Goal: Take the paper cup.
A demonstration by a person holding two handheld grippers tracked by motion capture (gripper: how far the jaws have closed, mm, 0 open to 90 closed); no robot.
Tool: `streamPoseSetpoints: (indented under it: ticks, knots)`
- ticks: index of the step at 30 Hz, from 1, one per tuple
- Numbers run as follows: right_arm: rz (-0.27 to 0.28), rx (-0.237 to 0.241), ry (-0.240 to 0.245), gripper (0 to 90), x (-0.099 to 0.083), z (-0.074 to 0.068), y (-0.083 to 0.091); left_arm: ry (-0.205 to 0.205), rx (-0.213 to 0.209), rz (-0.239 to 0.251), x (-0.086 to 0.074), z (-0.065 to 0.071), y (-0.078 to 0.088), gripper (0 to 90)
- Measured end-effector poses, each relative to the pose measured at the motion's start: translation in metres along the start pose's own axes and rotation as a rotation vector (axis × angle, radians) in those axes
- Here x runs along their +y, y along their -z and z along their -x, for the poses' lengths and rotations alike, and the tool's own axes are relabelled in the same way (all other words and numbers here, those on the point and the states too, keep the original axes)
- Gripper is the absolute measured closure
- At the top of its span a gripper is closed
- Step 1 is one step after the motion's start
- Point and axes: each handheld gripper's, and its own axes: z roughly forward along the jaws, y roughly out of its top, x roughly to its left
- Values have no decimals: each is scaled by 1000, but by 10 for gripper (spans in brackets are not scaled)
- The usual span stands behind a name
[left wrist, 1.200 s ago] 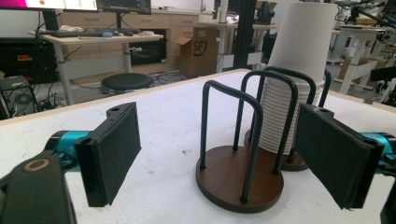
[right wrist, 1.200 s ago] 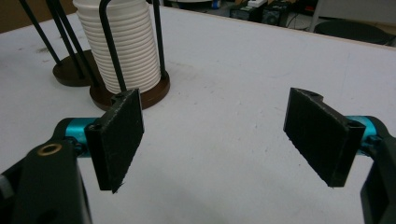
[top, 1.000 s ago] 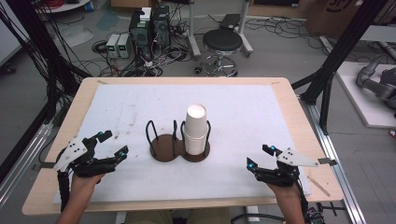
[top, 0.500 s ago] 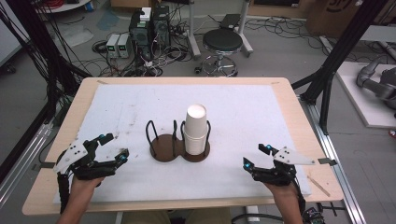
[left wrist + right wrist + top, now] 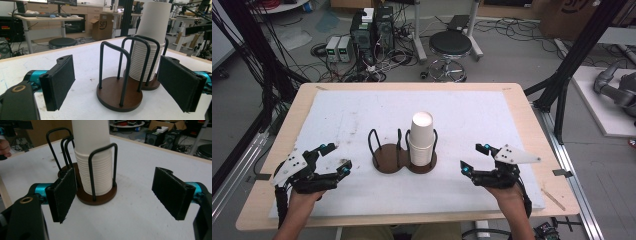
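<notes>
A twin cup holder with brown round bases and black wire hoops stands mid-table. Its left base (image 5: 387, 159) is empty; the right one holds a tall stack of white paper cups (image 5: 422, 137). My left gripper (image 5: 338, 157) rests low at the left of the holder, open, with nothing between its jaws. My right gripper (image 5: 474, 159) sits to the holder's right, also open and empty. In the left gripper view the empty base (image 5: 117, 91) is nearest, with the cup stack (image 5: 150, 37) behind it. The right gripper view faces the cup stack (image 5: 93, 157) between its wide-apart pads (image 5: 63, 195).
A white mat (image 5: 512, 115) covers the wooden table. Behind the far edge are a black stool (image 5: 450, 45) and computer boxes (image 5: 372, 25) amid floor cables. Black frame posts (image 5: 562, 85) flank the table. The person's other hand (image 5: 4, 147) shows at far left.
Both grippers have crept inward toward the holder, the right one more than the left. Both stay open. Holder and cups have not moved.
</notes>
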Motion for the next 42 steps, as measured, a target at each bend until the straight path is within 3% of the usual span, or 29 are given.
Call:
streamPoseSetpoints:
  ticks: [8, 20, 28, 42]
  knots:
    - [2, 76, 37, 205, 37, -5, -24, 5, -16, -17, -2, 2, -3, 148]
    - [-33, 140, 83, 204, 77, -11, -71, 17, -18, -5, -2, 0, -1, 151]
    - [-73, 153, 106, 204, 90, -15, -94, 19, -22, -5, -2, 0, 0, 151]
    - [-120, 173, 87, 204, 93, -12, -120, 17, -33, -4, -2, 0, -2, 152]
